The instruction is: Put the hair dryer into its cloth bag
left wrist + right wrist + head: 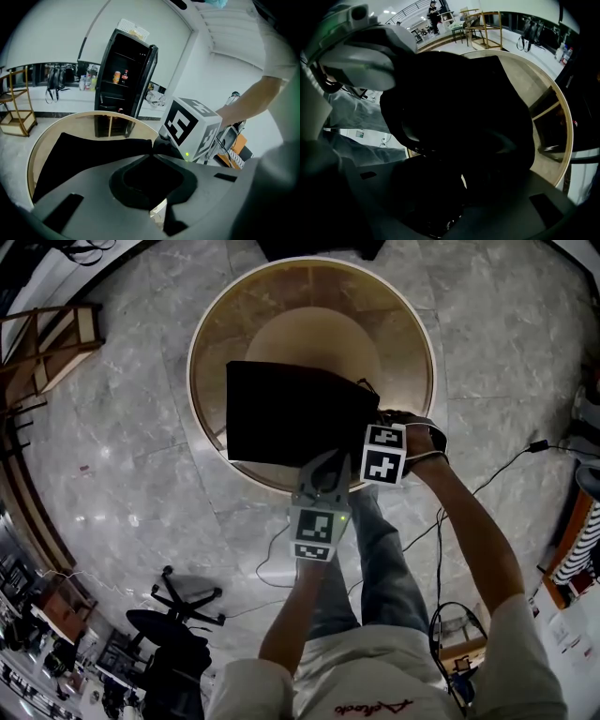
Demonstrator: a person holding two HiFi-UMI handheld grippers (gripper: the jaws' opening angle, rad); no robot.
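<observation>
A black cloth bag lay flat on a round wooden counter, its near right corner pinched in the left tool, whose jaws stood almost together on the fabric. Just to the right, at that same end of the bag, the right tool pointed steeply down, its jaws partway apart and clamped around the black hair dryer above the counter's edge.
</observation>
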